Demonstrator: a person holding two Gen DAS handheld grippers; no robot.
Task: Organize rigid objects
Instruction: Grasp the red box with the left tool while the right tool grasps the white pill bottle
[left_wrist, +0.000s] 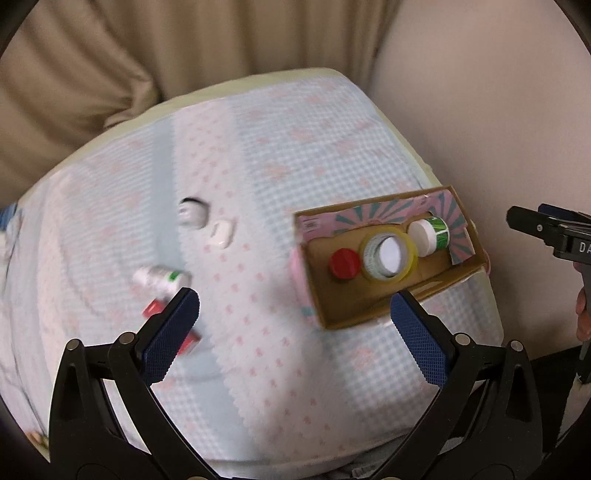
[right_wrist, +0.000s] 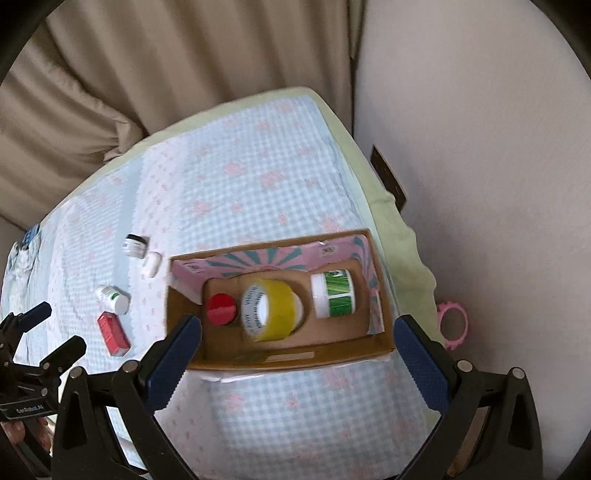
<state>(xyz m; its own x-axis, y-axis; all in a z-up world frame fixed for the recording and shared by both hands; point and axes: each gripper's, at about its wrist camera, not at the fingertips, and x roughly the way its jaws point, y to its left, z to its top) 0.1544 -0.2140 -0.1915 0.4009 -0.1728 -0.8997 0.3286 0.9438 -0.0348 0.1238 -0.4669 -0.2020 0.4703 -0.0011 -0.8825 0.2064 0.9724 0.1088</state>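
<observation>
A cardboard box (right_wrist: 295, 360) (left_wrist: 354, 314) lined with pink paper holds a red-capped bottle (right_wrist: 220, 308) (left_wrist: 344, 263), a yellow tape roll (right_wrist: 273, 309) (left_wrist: 388, 254) and a green-labelled white jar (right_wrist: 333, 295) (left_wrist: 430, 232). On the cloth to its left lie a red box (right_wrist: 113, 333) (left_wrist: 153, 308), a small white bottle (right_wrist: 113, 299) (left_wrist: 160, 278), a white capsule (right_wrist: 152, 264) (left_wrist: 222, 234) and a dark-lidded jar (right_wrist: 135, 244) (left_wrist: 192, 214). My left gripper (left_wrist: 295, 314) is open above the cloth, its left finger over the red box. My right gripper (right_wrist: 297, 339) is open over the box's near wall.
The blue-checked cloth (right_wrist: 240, 177) covers a padded surface with a pale green edge (right_wrist: 391, 214). Beige curtains (right_wrist: 147, 55) hang behind, a wall (right_wrist: 480, 147) runs on the right. A pink ring (right_wrist: 452, 326) lies beyond the right edge.
</observation>
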